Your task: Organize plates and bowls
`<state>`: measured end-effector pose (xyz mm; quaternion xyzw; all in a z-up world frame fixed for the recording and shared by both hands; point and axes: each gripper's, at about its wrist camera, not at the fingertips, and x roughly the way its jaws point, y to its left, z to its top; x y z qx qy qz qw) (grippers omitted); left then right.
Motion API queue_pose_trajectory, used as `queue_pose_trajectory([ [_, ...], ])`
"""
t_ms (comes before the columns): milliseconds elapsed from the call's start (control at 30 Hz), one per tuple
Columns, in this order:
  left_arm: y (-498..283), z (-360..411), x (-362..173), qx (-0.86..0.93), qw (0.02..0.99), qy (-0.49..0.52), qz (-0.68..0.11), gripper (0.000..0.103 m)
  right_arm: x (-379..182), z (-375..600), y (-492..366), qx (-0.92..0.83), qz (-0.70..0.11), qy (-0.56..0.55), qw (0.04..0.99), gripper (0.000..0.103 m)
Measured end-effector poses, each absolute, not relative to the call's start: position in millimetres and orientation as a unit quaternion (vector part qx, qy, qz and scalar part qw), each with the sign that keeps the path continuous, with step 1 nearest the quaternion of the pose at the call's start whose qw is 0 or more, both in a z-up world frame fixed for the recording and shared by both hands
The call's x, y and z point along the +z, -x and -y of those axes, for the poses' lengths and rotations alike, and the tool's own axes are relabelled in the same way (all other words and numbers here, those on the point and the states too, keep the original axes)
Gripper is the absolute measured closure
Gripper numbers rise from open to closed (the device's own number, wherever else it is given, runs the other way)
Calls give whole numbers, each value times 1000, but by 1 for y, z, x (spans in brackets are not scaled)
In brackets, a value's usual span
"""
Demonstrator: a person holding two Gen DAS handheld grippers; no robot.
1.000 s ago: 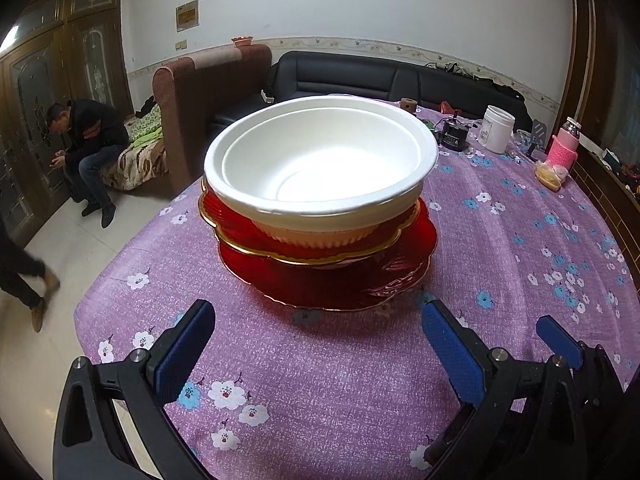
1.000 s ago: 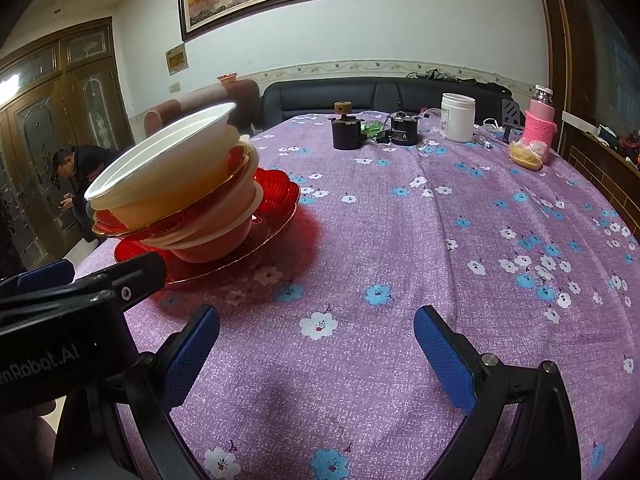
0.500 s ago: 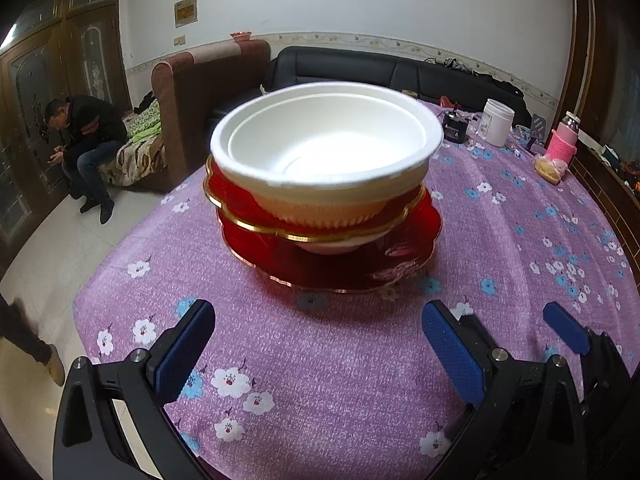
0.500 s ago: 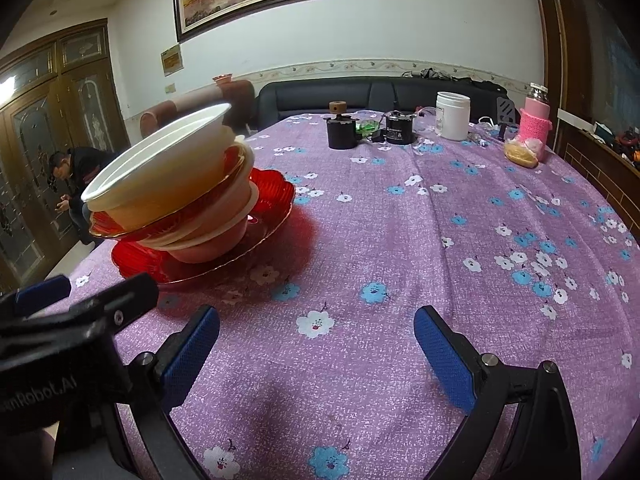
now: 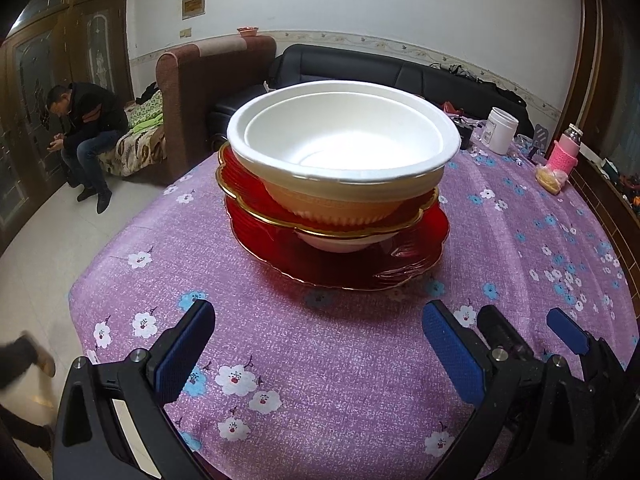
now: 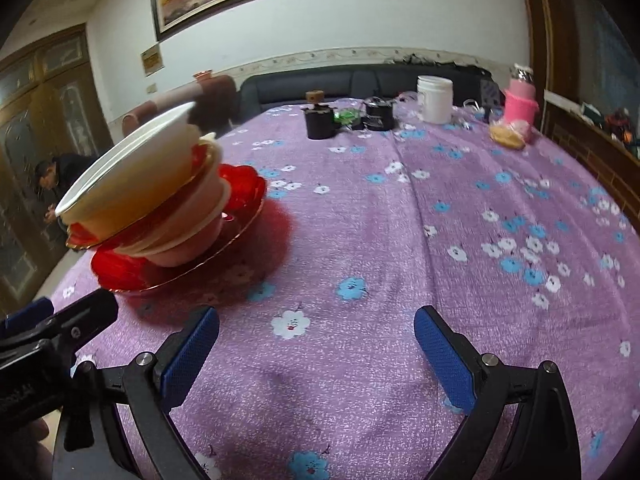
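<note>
A stack stands on the purple flowered tablecloth [image 5: 320,360]. From the top it is a large white bowl [image 5: 344,152], a red gold-rimmed plate [image 5: 240,184], a smaller white bowl [image 5: 340,242] and a large red plate [image 5: 280,248]. The stack also shows at the left of the right wrist view, with the white bowl [image 6: 132,184] on top. My left gripper [image 5: 316,352] is open and empty, short of the stack. My right gripper [image 6: 316,352] is open and empty, to the right of the stack. The left gripper's body [image 6: 48,344] shows at the lower left of that view.
At the table's far end stand a white jar [image 6: 435,99], a pink bottle [image 6: 520,100], two black containers [image 6: 320,120] and a bag of food [image 6: 507,136]. A man [image 5: 84,132] sits on a sofa at the left. A black sofa [image 5: 360,72] is behind the table.
Both grippers have drawn back from the stack a little and stayed open. The right view has tilted and shifted. A person's foot passes at the lower left floor.
</note>
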<state>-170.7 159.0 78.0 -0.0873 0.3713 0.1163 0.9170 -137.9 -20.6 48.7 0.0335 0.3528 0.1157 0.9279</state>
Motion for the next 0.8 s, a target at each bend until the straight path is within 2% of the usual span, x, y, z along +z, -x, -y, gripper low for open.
queue_pose_trajectory([
  [800, 165, -163, 73, 120, 917, 94, -370, 0, 49, 15, 136, 118, -353, -26, 928, 3],
])
